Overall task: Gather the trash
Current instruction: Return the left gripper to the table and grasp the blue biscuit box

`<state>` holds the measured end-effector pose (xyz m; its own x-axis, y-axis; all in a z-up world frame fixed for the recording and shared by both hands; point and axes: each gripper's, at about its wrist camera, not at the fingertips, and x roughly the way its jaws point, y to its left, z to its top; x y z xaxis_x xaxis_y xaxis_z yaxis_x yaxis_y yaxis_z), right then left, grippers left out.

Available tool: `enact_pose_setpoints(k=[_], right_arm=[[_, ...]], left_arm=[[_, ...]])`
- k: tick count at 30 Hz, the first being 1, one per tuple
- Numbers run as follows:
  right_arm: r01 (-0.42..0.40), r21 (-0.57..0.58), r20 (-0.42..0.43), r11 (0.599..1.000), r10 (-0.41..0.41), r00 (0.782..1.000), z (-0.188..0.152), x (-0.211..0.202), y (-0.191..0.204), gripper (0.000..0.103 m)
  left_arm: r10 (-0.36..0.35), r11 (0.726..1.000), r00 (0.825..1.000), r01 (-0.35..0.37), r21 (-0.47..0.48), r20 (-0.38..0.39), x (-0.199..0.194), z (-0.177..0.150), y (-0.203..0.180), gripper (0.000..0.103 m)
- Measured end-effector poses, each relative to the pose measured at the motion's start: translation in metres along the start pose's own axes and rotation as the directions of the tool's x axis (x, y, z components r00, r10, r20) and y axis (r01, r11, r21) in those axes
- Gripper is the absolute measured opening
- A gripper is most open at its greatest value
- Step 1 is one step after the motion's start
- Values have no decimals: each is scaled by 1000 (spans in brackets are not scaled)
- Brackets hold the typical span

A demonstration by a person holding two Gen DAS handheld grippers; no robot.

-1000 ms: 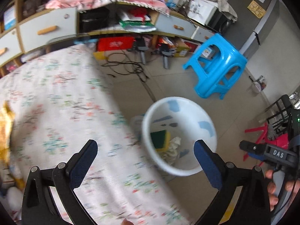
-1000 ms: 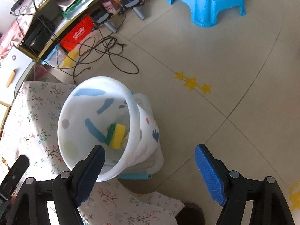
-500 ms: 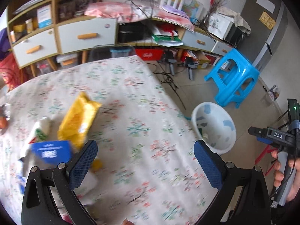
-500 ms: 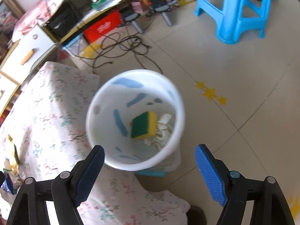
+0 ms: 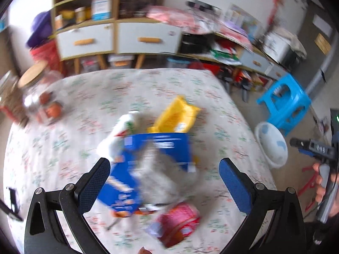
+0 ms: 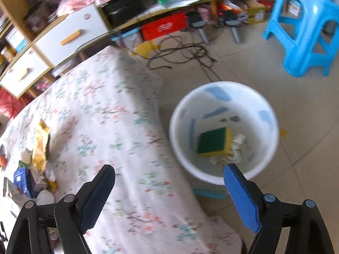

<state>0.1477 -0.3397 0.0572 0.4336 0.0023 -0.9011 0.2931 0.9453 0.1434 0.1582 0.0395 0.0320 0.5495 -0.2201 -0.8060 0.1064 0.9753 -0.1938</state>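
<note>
Left gripper [image 5: 164,177]: jaws spread wide, nothing between the fingers. It is positioned above the floral tablecloth [image 5: 148,89], over a cluster of trash. The left wrist view is motion-blurred, so fine detail cannot be read.

Trash cluster on the tablecloth:
- Blue carton [image 5: 148,158], lying flat at the centre of the cluster, with a grey blurred item on top of it.
- Yellow bag [image 5: 175,116], touching the far edge of the blue carton.
- White bottle [image 5: 120,131], lying tilted, against the left side of the blue carton.
- Pink packet [image 5: 180,222], on the near side of the blue carton.

A glass jar [image 5: 40,99] with a wooden lid stands well apart from the blue carton, toward the table's far left.

Right gripper [image 6: 169,190]: jaws spread wide, holding nothing. It is positioned over the table edge nearest the white bin [image 6: 224,175].

The white bin stands on the floor just beside the table. It contains a green-and-yellow sponge [image 6: 214,141] resting on crumpled paper [image 6: 233,154]. A blue stool [image 6: 305,25] stands on the floor beyond the bin.
</note>
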Motion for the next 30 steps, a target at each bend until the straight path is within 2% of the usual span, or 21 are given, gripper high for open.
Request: enact_pose_setpoints(k=[4,7,12,14,17,23,30], right_arm=[[-10,-77,-15,997,9,1000,-5,11,35,91],[-8,-122,-33,992,4,999,-7,21,56,91],[-7,-163,-50,987,-1,999,-10,35,82,91],[-9,-173,-54,985,-1,999,-11,37,90,91],[-15,-181,-64,983,4,998,-13,40,98,91],[-20,-200,-69,980,6,998,-18,42,107,91],[-16,-190,-76,982,2,997,-20,43,104,91]], left_arm=[[50,996,998,-52,-69,-34,5,3,44,103],[89,992,991,-98,-85,-96,16,0,67,103],[13,989,986,-38,-146,-165,24,-10,88,103],[4,993,983,-26,-117,-184,26,-13,86,103],[46,998,978,-56,-42,-204,30,-19,82,102],[28,998,970,-16,53,-240,38,-35,69,101],[69,988,954,-24,154,-292,60,-47,47,91]])
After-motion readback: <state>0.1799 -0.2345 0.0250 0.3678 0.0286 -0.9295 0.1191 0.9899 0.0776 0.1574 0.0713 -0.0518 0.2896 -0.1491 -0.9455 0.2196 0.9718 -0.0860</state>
